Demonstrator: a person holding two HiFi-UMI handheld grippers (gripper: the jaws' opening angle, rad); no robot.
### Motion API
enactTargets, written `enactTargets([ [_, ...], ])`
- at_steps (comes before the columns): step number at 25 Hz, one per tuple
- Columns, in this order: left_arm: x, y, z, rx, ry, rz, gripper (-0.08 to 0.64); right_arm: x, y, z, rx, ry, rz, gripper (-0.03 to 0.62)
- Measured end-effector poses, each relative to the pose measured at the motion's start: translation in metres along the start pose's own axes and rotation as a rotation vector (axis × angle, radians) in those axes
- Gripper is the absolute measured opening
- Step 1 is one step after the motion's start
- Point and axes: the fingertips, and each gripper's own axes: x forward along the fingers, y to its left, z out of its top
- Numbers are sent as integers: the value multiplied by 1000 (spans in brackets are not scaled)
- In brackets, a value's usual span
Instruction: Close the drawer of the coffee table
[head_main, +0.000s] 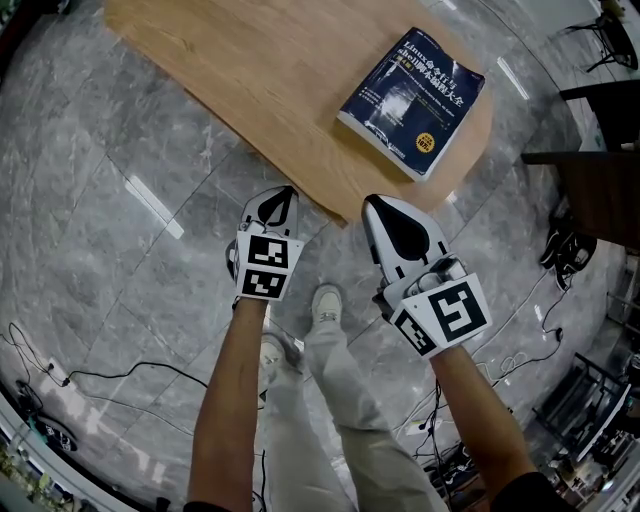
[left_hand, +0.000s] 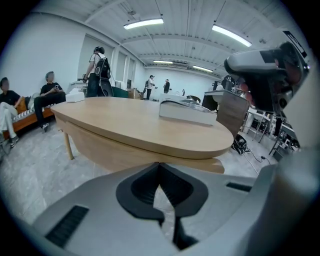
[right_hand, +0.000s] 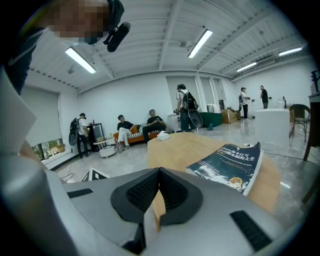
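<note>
The oval wooden coffee table (head_main: 260, 70) fills the top of the head view, with a dark blue book (head_main: 412, 88) lying near its right end. In the left gripper view a wooden drawer front (left_hand: 150, 155) runs under the table top (left_hand: 130, 125); a lower edge juts out a little at the right (left_hand: 217, 165). My left gripper (head_main: 285, 195) hovers just short of the table's near edge, jaws shut and empty (left_hand: 160, 165). Beside it, my right gripper (head_main: 372, 203) points at the same edge, also shut and empty (right_hand: 160, 171). The book (right_hand: 227, 162) lies just beyond it.
My legs and shoes (head_main: 325, 300) stand on the grey marble floor below the grippers. Cables (head_main: 90, 380) trail at the lower left. Dark furniture (head_main: 590, 180) stands at the right. People sit on a sofa (left_hand: 30, 107) past the table's far end.
</note>
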Motion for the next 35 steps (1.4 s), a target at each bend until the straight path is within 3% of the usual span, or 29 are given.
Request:
enactTargets([
  [24,9,-1,4,-1,21,-9,2,1,-10,-6,11,12,-21,11],
  [31,-15,5,-5,-6,45,14,2,-4,-5,-3,22,8,-26,12],
  [35,-33,9,9,-9,24,21,2,-7,7,3,19,6,-16,12],
])
